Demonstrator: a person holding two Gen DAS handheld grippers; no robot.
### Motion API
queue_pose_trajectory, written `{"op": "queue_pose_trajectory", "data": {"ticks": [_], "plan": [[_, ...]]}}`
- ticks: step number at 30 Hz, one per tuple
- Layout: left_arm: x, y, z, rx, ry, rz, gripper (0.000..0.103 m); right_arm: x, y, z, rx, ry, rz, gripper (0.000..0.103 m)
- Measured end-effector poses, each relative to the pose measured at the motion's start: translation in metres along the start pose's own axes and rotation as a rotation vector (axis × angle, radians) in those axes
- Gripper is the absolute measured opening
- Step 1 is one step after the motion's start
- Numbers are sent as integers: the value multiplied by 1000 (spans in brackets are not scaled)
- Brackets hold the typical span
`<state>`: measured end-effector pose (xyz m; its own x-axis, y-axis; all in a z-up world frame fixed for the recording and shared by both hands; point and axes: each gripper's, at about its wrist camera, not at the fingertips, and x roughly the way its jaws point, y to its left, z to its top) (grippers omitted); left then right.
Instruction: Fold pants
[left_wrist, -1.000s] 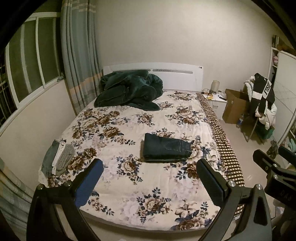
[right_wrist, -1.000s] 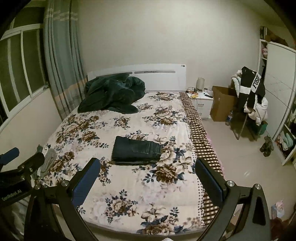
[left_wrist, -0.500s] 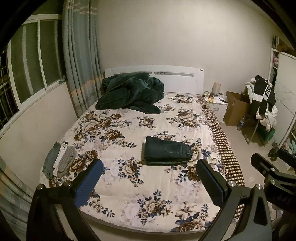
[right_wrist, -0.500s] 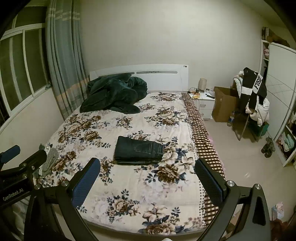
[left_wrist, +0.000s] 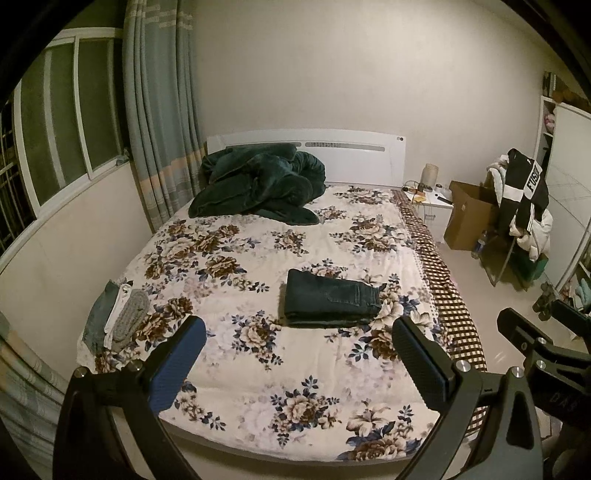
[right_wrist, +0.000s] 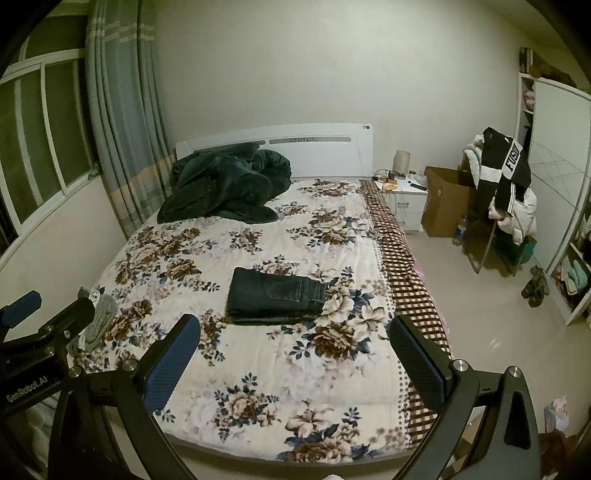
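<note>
While I hold both tools off the foot of the bed (left_wrist: 258, 417), the pants (left_wrist: 330, 302) lie folded into a dark rectangle just right of frame centre in the left wrist view, on the floral cover. My left gripper (left_wrist: 299, 356) has its jaws spread wide, grasping nothing. My right gripper (right_wrist: 293, 354) is likewise released and bare. Upper left of centre, a dark green blanket (right_wrist: 221, 190) sits heaped by the headboard.
</note>
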<state>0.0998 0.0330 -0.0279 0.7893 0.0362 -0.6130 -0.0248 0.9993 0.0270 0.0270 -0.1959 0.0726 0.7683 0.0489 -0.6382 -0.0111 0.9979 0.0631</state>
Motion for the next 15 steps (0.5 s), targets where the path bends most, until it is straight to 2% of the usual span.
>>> {"op": "queue_pose_trajectory", "data": {"ticks": [15], "plan": [[1,0,0,5,1,-2,103,2,-1,0,-4,0,1,103]]}}
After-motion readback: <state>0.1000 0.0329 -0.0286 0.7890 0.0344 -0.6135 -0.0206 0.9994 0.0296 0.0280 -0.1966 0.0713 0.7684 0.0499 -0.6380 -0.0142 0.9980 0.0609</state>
